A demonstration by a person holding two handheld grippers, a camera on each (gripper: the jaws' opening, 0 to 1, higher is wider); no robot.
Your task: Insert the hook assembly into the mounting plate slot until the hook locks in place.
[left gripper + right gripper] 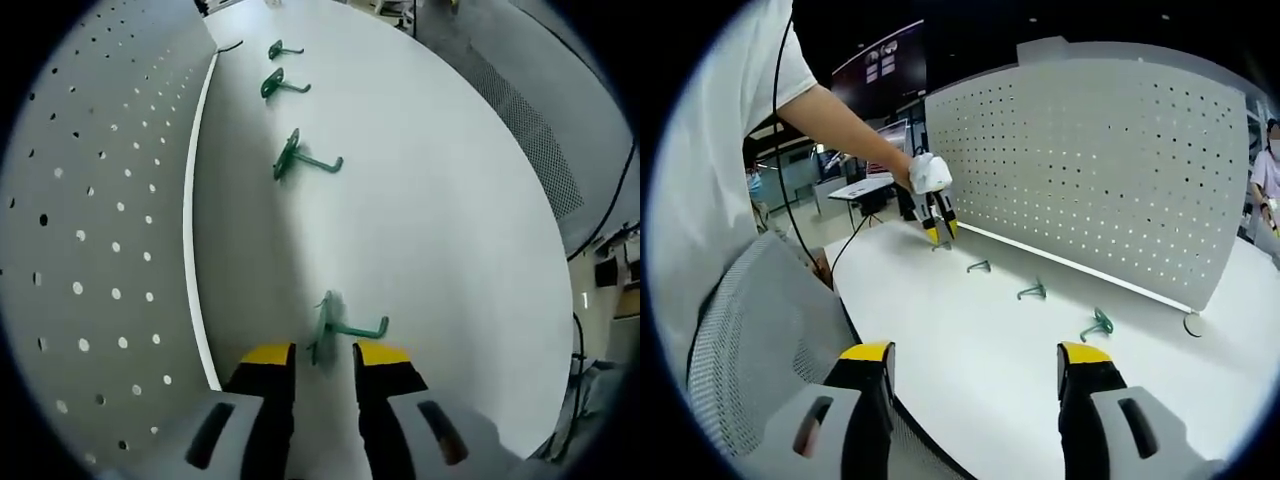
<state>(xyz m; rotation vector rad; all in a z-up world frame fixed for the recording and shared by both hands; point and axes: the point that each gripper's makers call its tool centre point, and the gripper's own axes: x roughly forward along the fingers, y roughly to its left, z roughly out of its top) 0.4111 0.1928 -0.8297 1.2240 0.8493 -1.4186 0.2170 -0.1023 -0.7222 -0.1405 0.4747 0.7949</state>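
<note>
A white pegboard (100,230) stands upright along the table's left side in the left gripper view. Several green hooks lie in a row on the white table (430,220). The nearest green hook (340,328) lies just ahead of my left gripper (325,356), whose yellow-tipped jaws stand open on either side of its base. In the right gripper view the left gripper (938,238) points down at the table in front of the pegboard (1090,170). My right gripper (976,356) hangs open near the table's front edge, holding nothing.
Three more green hooks (979,266) (1032,291) (1098,323) lie along the pegboard's foot, and a black hook (1190,325) beyond them. A grey mesh chair (750,350) and a person's arm (850,125) are at the left. Cables hang off the table's right edge (585,340).
</note>
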